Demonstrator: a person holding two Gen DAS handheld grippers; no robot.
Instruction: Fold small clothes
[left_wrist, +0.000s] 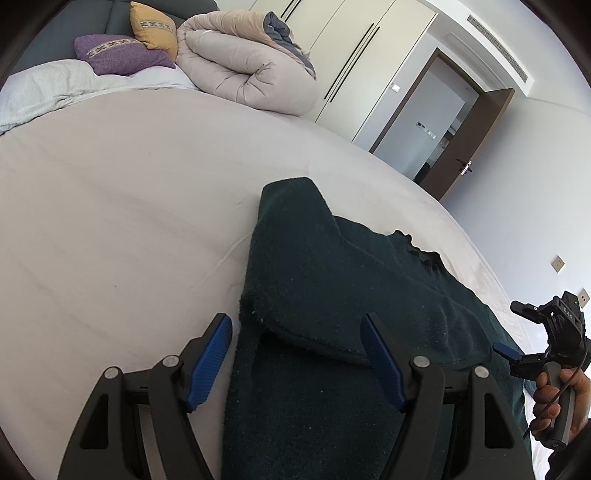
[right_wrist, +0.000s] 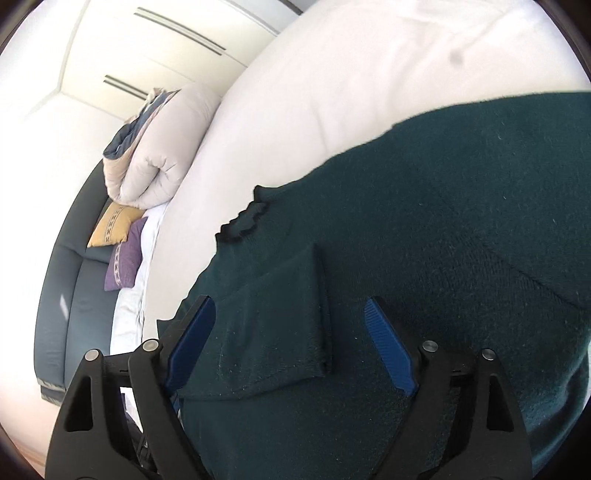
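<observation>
Left wrist: I'm seeing left gripper (left_wrist: 295, 354) fingers standing wide, gripping nothing, over the dark green sweater's (left_wrist: 332, 295) folded sleeve. Sweater is lying on the bed (left_wrist: 129, 221), collar toward far right; open sheet left.

Right wrist: right gripper (right_wrist: 290, 345) fingers spread wide, empty, straddling the folded sleeve.

Sweater (left_wrist: 332, 280) hem cut off by both views' edges.
</observation>
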